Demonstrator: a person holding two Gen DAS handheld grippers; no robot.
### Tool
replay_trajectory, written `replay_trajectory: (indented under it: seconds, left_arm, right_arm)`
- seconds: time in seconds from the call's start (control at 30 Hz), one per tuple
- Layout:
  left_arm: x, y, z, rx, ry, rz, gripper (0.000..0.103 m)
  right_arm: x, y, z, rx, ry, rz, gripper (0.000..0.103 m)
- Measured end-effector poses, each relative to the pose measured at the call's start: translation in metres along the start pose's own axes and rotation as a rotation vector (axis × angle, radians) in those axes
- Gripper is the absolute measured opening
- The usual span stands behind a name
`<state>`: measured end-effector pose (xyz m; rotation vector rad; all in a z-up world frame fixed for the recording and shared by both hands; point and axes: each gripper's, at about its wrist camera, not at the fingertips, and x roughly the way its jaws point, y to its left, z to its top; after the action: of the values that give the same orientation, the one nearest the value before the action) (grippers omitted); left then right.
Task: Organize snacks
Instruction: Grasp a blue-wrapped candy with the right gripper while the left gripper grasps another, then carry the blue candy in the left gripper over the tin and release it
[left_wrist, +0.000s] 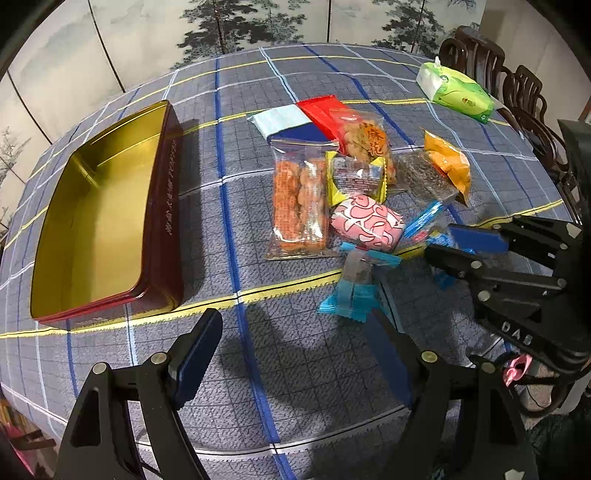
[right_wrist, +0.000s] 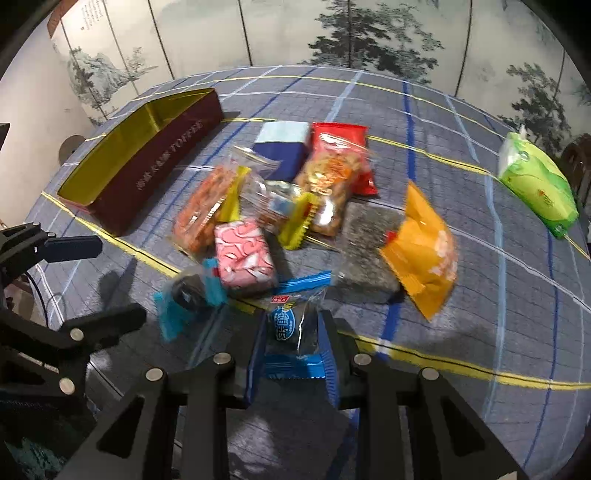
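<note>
A pile of wrapped snacks lies mid-table: a pink patterned pack (left_wrist: 365, 223) (right_wrist: 245, 253), a clear bag of orange sticks (left_wrist: 300, 205) (right_wrist: 205, 208), an orange pack (left_wrist: 448, 164) (right_wrist: 424, 251), a red bag (left_wrist: 354, 133) (right_wrist: 334, 166). An open maroon tin with gold inside (left_wrist: 110, 221) (right_wrist: 147, 158) stands at the left, empty. My right gripper (right_wrist: 293, 343) is shut on a blue-wrapped dark snack (right_wrist: 291, 332); it also shows in the left wrist view (left_wrist: 443, 243). My left gripper (left_wrist: 295, 354) is open and empty over bare cloth, near a second blue-wrapped snack (left_wrist: 356, 284) (right_wrist: 188, 295).
A green tissue pack (left_wrist: 456, 92) (right_wrist: 535, 182) lies at the far right of the round table with its grey plaid cloth (left_wrist: 258, 369). Dark wooden chairs (left_wrist: 517, 92) stand beyond the right edge. A painted folding screen (right_wrist: 295, 33) lines the back.
</note>
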<state>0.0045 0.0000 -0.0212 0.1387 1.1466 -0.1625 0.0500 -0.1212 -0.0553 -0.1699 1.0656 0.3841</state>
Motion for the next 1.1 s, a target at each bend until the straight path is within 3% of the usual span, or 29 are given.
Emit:
replay_trajectory:
  seconds: [0.4, 0.47, 0.73, 0.97, 1.1]
  left_arm:
    - [0.009, -0.011, 0.013, 0.031, 0.008, -0.05, 0.074]
    - [0.012, -0.012, 0.015, 0.033, 0.019, -0.072, 0.064]
    - [0.025, -0.017, 0.024, 0.027, 0.061, -0.114, 0.055]
    - [0.035, -0.024, 0.026, 0.034, 0.087, -0.128, 0.036]
    - [0.033, -0.023, 0.025, 0.026, 0.083, -0.14, 0.032]
  right_arm:
    - [-0.008, -0.043, -0.007, 0.075, -0.009, -0.1, 0.028]
    - [-0.008, -0.046, -0.007, 0.082, -0.01, -0.098, 0.028]
    - [-0.007, -0.049, -0.007, 0.098, -0.015, -0.087, 0.028]
    - [-0.008, -0.049, -0.009, 0.104, -0.014, -0.081, 0.028]
    - [-0.008, -0.05, -0.008, 0.109, -0.015, -0.08, 0.028]
